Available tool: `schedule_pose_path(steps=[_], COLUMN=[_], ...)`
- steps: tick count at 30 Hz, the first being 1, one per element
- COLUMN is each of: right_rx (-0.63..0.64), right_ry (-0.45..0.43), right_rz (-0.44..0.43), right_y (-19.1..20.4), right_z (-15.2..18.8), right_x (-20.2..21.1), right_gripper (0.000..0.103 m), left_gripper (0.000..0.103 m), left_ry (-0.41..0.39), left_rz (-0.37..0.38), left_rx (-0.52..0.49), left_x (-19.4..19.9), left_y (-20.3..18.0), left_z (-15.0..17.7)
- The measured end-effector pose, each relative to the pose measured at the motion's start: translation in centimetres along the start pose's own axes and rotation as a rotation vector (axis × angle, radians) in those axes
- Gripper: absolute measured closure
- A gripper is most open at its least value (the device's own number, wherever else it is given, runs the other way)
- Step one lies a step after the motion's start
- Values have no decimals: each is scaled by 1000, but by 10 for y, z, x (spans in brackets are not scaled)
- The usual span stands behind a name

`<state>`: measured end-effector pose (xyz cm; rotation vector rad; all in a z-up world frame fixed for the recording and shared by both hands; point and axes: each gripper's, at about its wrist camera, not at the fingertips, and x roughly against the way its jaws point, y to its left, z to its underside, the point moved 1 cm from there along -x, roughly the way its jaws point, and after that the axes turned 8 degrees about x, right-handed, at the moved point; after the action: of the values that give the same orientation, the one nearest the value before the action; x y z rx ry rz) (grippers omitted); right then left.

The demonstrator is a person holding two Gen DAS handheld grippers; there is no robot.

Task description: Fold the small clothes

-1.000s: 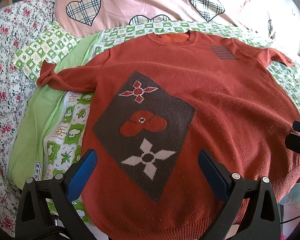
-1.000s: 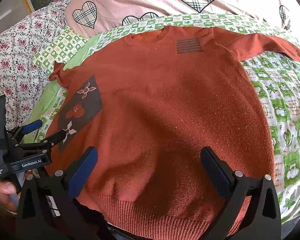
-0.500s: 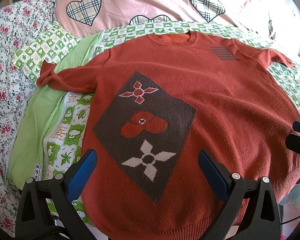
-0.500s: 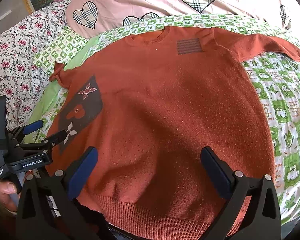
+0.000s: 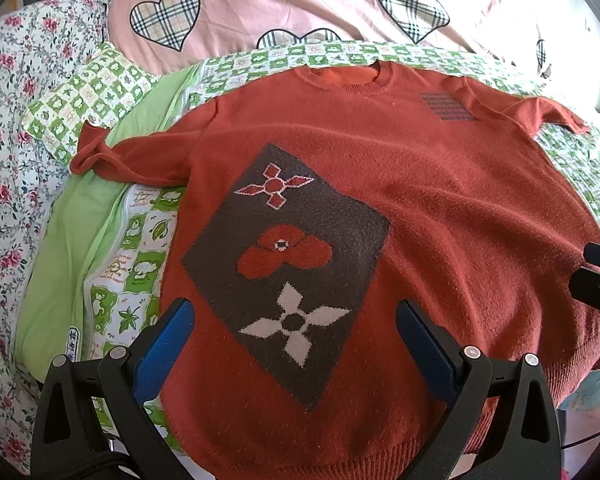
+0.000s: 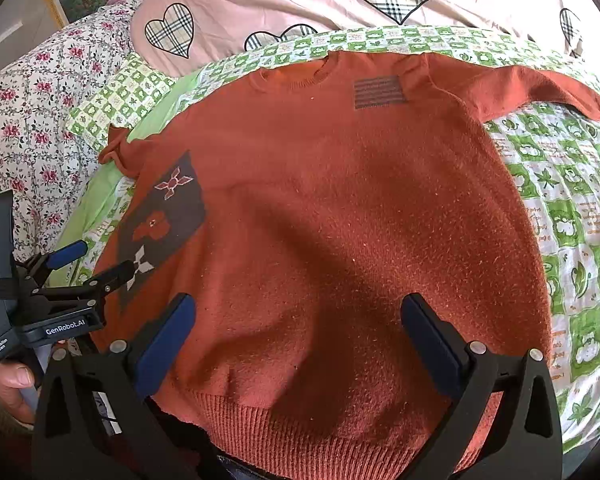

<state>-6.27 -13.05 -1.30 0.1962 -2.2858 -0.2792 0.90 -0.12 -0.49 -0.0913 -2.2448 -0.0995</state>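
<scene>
The sweater [image 5: 440, 208] lies flat, front up, on the bed [image 6: 572, 208], sleeves spread, nothing folded yet. Your left gripper [image 5: 294, 344] and right gripper [image 6: 298, 334] both hover wide and empty above the hem. Pinch one sleeve by its cuff and lay it across the chest, keeping the knit smooth.

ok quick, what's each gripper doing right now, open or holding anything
Left gripper: open, holding nothing, above the sweater.
Right gripper: open, holding nothing, above the sweater's lower part.
</scene>
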Motion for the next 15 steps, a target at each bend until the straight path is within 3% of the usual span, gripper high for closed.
schedule_pose_path(steps=[6,15], right_rx=[-1,-2], right_ry=[40,20], right_rz=[16,35], right_y=[0,-12], right_z=[1,-1], right_x=[-5,-5], right_gripper=[1,1], left_gripper=[2,2], left_ry=[-26,-4], left_rz=[-5,6], left_rx=[-8,0], left_x=[-2,-9], left_y=[-1,0], left_z=[-1,-7])
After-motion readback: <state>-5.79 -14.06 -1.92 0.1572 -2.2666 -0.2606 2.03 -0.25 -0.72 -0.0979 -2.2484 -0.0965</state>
